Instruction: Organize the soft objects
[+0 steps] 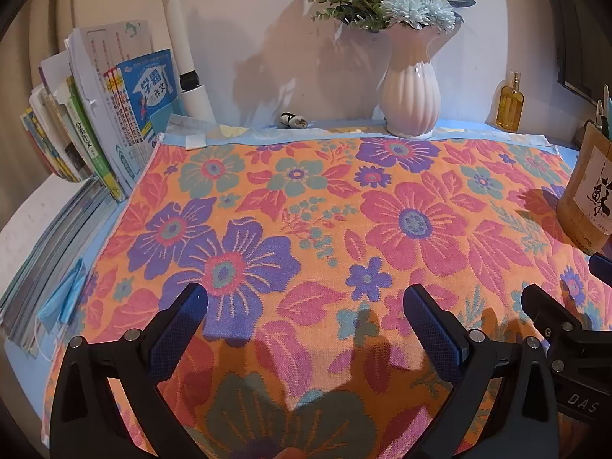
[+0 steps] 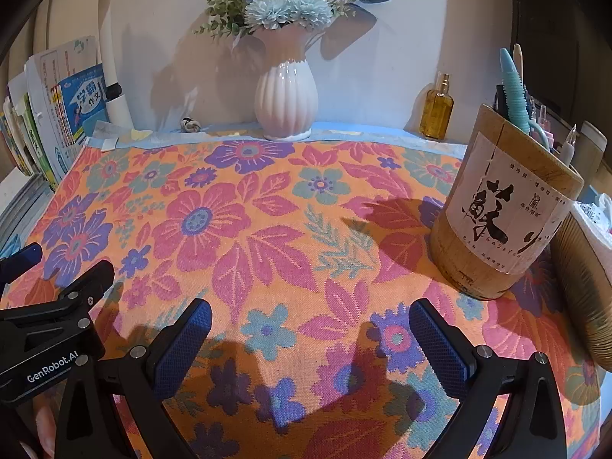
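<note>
Towel spread flat on desk, nothing folded yet, both grippers spread wide and empty.

Books (image 1: pixel 95 122) at 9 o'clock, vase (image 1: pixel 411 99) at 12, pen holder (image 2: pixel 501 206) at 2 in right view. Floral towel (image 1: pixel 306 210) covers desk middle, long axis running 9-to-3, far hem toward wall. Left gripper (image 1: pixel 306 302) and right gripper (image 2: pixel 310 315) hover side by side over near edge, holding nothing. Judged: task at start, every fold left.
</note>
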A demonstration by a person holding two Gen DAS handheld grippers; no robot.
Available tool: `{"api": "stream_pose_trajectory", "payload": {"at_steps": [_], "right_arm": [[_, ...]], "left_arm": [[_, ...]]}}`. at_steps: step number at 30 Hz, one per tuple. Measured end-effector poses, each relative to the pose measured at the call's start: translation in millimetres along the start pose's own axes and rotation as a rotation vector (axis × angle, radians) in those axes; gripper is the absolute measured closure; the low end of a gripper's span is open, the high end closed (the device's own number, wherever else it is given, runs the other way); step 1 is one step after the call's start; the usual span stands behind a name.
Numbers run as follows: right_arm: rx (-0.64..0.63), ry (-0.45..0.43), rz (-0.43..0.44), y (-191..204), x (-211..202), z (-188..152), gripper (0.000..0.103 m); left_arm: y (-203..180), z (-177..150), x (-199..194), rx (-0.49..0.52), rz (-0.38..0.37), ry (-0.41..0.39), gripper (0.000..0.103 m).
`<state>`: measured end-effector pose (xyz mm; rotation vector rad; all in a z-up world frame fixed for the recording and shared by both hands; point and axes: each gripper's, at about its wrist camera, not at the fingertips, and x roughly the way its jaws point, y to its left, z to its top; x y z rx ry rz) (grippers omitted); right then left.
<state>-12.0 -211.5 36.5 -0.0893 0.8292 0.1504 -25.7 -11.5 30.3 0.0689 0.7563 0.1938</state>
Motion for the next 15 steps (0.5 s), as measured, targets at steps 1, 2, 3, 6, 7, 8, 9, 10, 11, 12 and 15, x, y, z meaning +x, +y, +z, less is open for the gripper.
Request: {"api": "stream_pose_trajectory", "payload": {"at_steps": [1,2,3,6,7,8,9,10,11,12,15], "right_arm": [[0.0,0.0,0.001,0,0,0,0.0],[0.0,0.001,0.001,0,0,0,0.0],[0.0,0.001,0.0,0,0,0,0.0],[-0.003,0.009,0.001,1,1,0,0.0],[-0.005,0.01,-0.001,1,2,-1,0.0],[-0.006,0.01,-0.002,1,2,-1,0.0],[-0.008,0.009,-0.003,2,1,-1,0.0],[-0.008,0.009,-0.002,1,2,0,0.0],[-0.01,0.009,-0.003,2,2,0,0.0],[-0.012,0.01,-0.004,2,2,0,0.0],[-0.016,0.011,-0.003,1,3,0,0.0]], "left_arm": [[0,0,0,0.002,0.0,0.001,0.001],[0,0,1,0.004,0.0,0.003,0.001],[0,0,1,0.006,-0.001,0.005,0.001],[0,0,0,0.005,0.008,0.001,0.001],[-1,0,0,0.004,0.011,-0.003,0.001],[-1,0,-1,0.006,0.014,-0.011,0.001],[-1,0,-2,0.006,0.018,-0.019,0.001],[-1,0,-4,0.007,0.027,-0.033,0.001],[0,1,-7,0.006,0.034,-0.054,0.001],[1,0,-10,0.004,0.031,-0.073,0.001],[2,1,-10,-0.002,0.031,-0.073,0.001]]}}
